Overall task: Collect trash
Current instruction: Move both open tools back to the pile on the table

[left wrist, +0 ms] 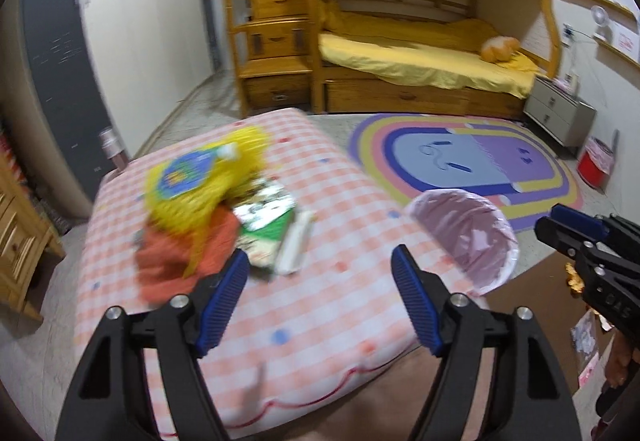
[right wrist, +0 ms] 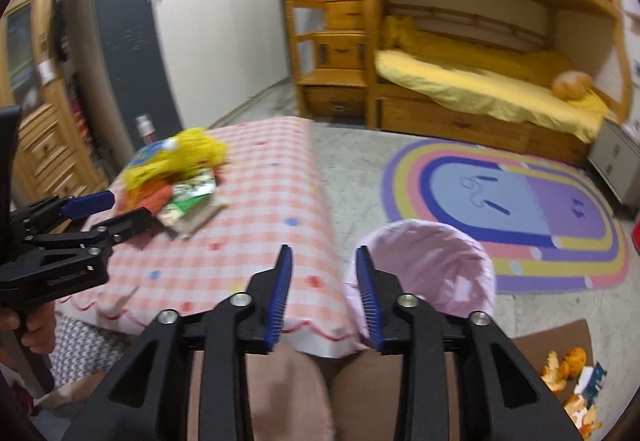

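A pile of trash lies on a pink checked table point(left wrist: 320, 305): a yellow net bag point(left wrist: 200, 181), an orange wrapper point(left wrist: 176, 261), a green and white packet point(left wrist: 268, 217) and a white stick-like wrapper point(left wrist: 296, 245). The pile also shows in the right wrist view point(right wrist: 176, 177). A bin with a pink liner point(left wrist: 468, 237) point(right wrist: 432, 265) stands on the floor right of the table. My left gripper point(left wrist: 320, 269) point(right wrist: 108, 211) is open and empty, just short of the pile. My right gripper point(right wrist: 324, 261) point(left wrist: 552, 221) is open and empty, over the table's right edge by the bin.
Orange peels and scraps point(right wrist: 568, 381) lie on brown cardboard at the lower right. A rainbow rug point(left wrist: 472, 169) covers the floor beyond the bin. A wooden bunk bed point(left wrist: 420, 53) fills the back. A red bin point(left wrist: 596, 165) and grey drawers point(left wrist: 556, 113) stand at the far right.
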